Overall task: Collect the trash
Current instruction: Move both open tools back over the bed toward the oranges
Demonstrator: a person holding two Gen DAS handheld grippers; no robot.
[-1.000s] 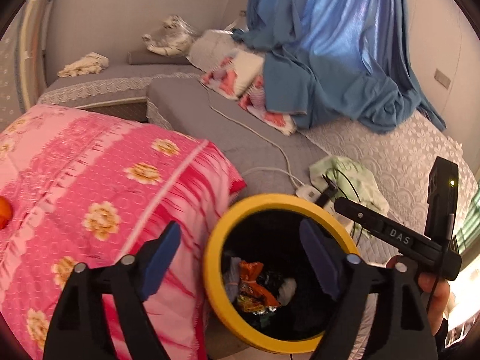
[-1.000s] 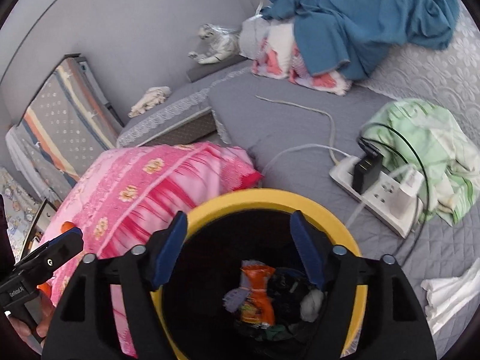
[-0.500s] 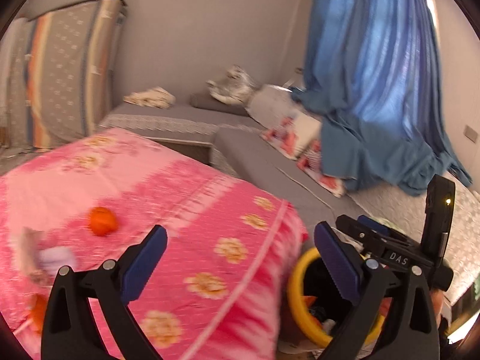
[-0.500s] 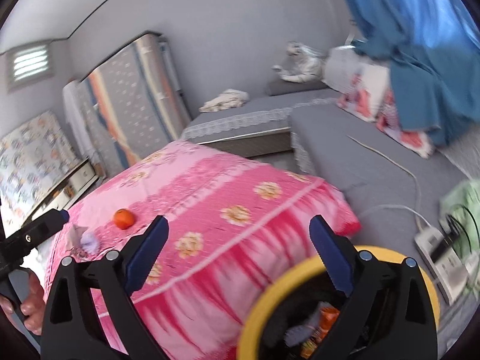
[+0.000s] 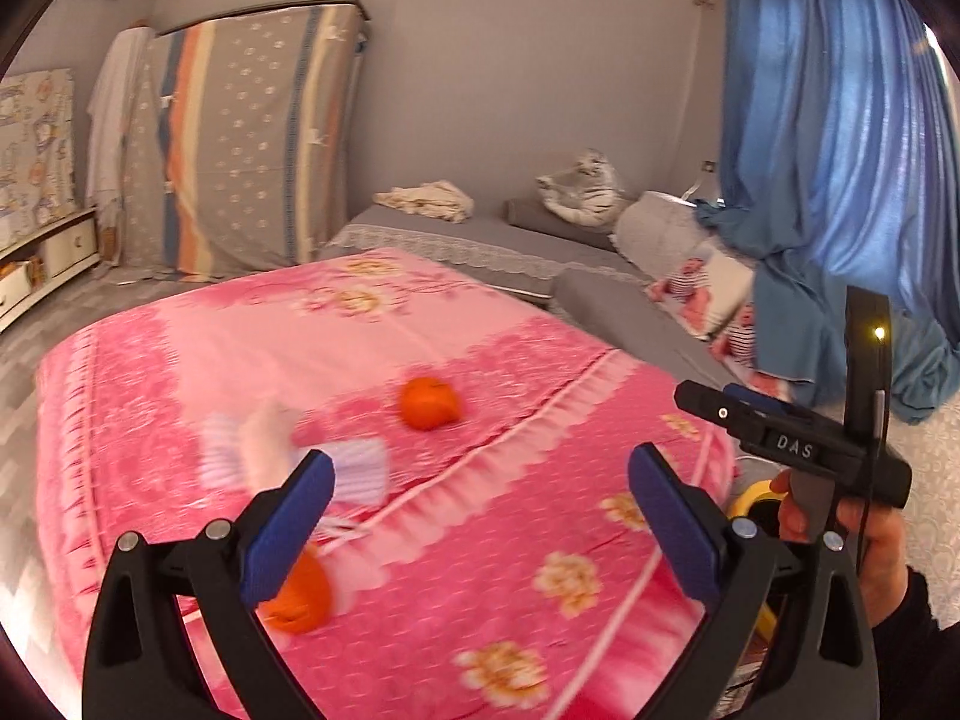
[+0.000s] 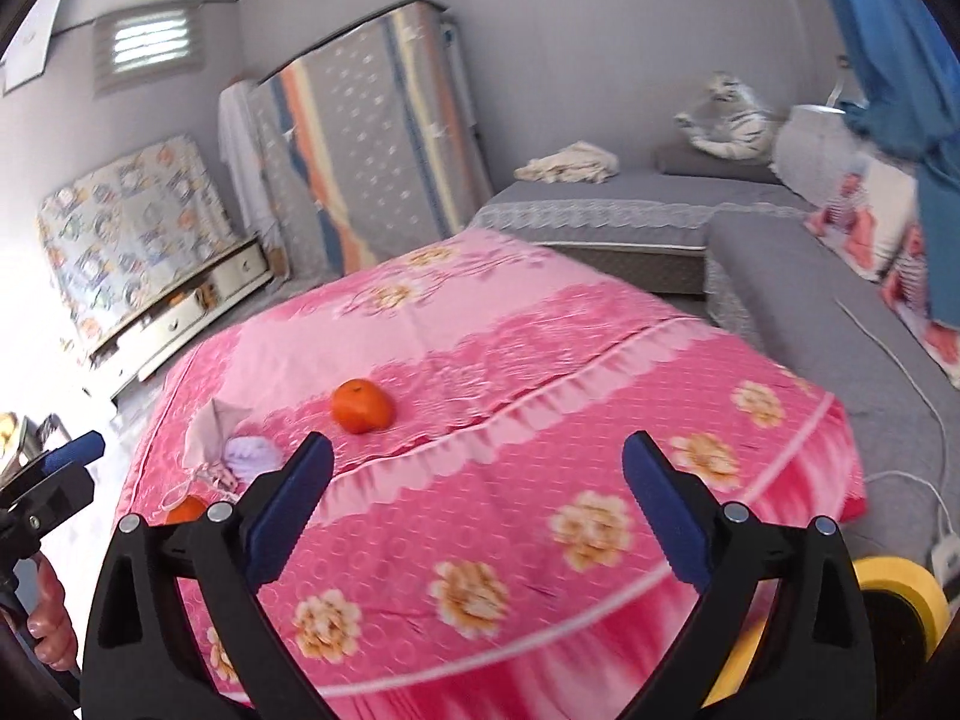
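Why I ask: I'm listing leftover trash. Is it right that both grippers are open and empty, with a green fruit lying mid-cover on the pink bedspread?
Nearly. The fruit is orange, not green, as the right wrist view shows. The left gripper and right gripper are indeed open and empty above the pink bedspread.

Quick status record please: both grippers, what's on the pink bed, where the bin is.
left gripper: open, empty
right gripper: open, empty
pink bed: two orange items, crumpled paper with a lilac piece
far orange: mid-bed, alone
near orange: near the bed edge, partly hidden behind the left finger
paper: beside the lilac piece
yellow bin: on the floor at the bed's right corner, contents hidden
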